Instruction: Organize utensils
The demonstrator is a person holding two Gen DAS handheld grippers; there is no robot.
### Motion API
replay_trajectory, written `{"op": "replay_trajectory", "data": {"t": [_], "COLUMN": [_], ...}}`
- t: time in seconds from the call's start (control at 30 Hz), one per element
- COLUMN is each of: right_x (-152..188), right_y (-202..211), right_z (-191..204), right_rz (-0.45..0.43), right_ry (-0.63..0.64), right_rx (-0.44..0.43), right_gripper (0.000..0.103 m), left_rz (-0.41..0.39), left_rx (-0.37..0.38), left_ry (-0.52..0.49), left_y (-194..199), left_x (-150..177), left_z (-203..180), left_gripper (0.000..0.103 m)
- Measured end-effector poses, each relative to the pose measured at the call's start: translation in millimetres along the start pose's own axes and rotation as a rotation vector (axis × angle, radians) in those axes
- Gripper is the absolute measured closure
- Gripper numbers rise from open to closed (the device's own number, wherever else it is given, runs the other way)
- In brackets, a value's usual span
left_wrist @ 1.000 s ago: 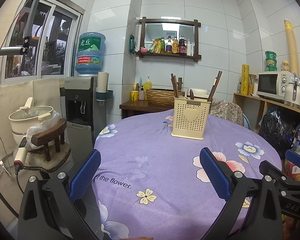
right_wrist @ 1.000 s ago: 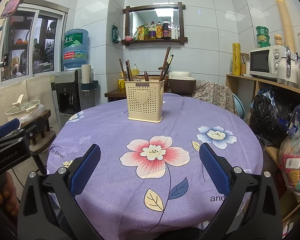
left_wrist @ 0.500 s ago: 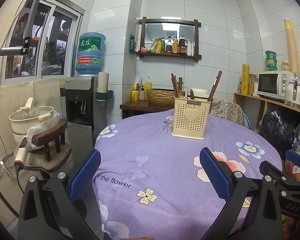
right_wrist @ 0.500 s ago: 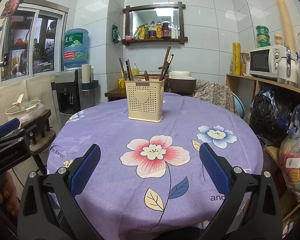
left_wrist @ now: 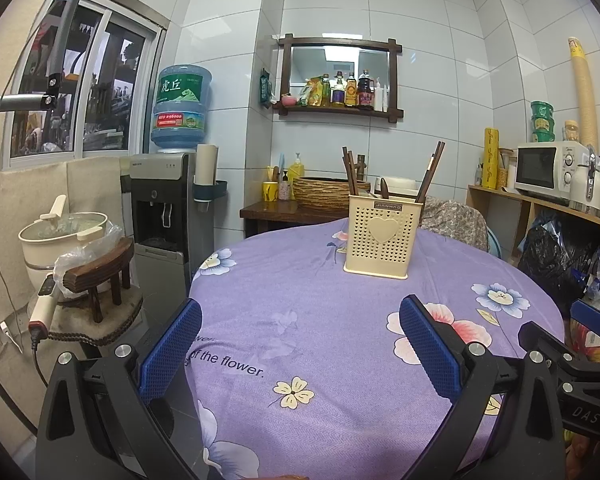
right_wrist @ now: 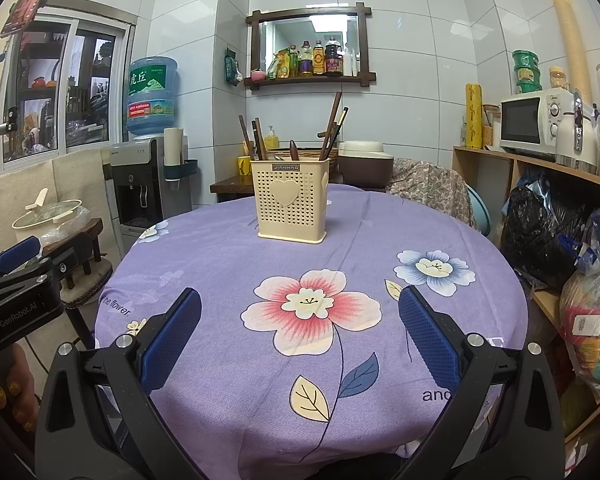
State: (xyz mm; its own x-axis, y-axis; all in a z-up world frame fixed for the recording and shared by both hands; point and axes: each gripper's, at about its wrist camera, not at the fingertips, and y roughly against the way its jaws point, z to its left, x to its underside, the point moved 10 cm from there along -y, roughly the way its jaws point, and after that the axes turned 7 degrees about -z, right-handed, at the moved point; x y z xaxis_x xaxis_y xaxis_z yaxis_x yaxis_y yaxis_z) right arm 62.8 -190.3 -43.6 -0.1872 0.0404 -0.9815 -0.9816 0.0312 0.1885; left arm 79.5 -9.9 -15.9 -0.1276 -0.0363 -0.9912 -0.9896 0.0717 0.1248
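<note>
Both tongs were spread wide and empty, hovering over the near edge of the round table [right_wrist: 380, 208]. Left gripper [left_wrist: 300, 344] had its blue pads [left_wrist: 171, 350] apart with only purple floral cloth between them. Right gripper [right_wrist: 300, 334] was the same, with the big pink flower print between its fingers.

The utensil holder [right_wrist: 291, 200] stood upright on the far half of the table, well apart from both tongs and touching neither. From the right wrist view it sat nearly dead ahead of the gripper; from the left wrist view [left_wrist: 381, 236] it was ahead and offset to the right.

Holder: cream plastic, rectangular, perforated walls, a raised heart on the front face and a small dark label at the rim. Dark wooden utensils [right_wrist: 331, 126] stuck out of the top: a few handles leaning left, a couple of longer ones leaning right, and one short tip in the middle. I couldn't tell exactly what kind each was.

The rest of the cloth was bare of utensils. Part of a hand [right_wrist: 4, 392] was visible under the left gripper in the right wrist view.
</note>
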Motion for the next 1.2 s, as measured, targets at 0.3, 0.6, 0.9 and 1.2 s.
{"op": "replay_trajectory", "data": {"t": [0.3, 0.6, 0.9, 1.2], "right_x": [0.7, 0.8, 0.4, 0.7], "right_y": [0.1, -0.1, -0.8, -0.8], "right_z": [0.8, 1.2, 2.6, 2.6], "right_rz": [0.0, 0.002, 0.005, 0.007], "right_ry": [-0.001, -0.004, -0.005, -0.006], "right_rx": [0.001, 0.0, -0.001, -0.001], "right_gripper": [0.006, 0.006, 0.006, 0.006], "left_rz": [-0.001, -0.001, -0.001, 0.0], "left_rx": [0.0, 0.001, -0.001, 0.0], "left_ry": [-0.002, -0.002, -0.002, -0.002], "left_y": [0.0, -0.1, -0.1, -0.2], "left_x": [-0.2, 0.1, 0.7, 0.3], "left_z": [-0.3, 0.0, 0.6, 0.5], "left_gripper": [0.005, 0.005, 0.005, 0.005]}}
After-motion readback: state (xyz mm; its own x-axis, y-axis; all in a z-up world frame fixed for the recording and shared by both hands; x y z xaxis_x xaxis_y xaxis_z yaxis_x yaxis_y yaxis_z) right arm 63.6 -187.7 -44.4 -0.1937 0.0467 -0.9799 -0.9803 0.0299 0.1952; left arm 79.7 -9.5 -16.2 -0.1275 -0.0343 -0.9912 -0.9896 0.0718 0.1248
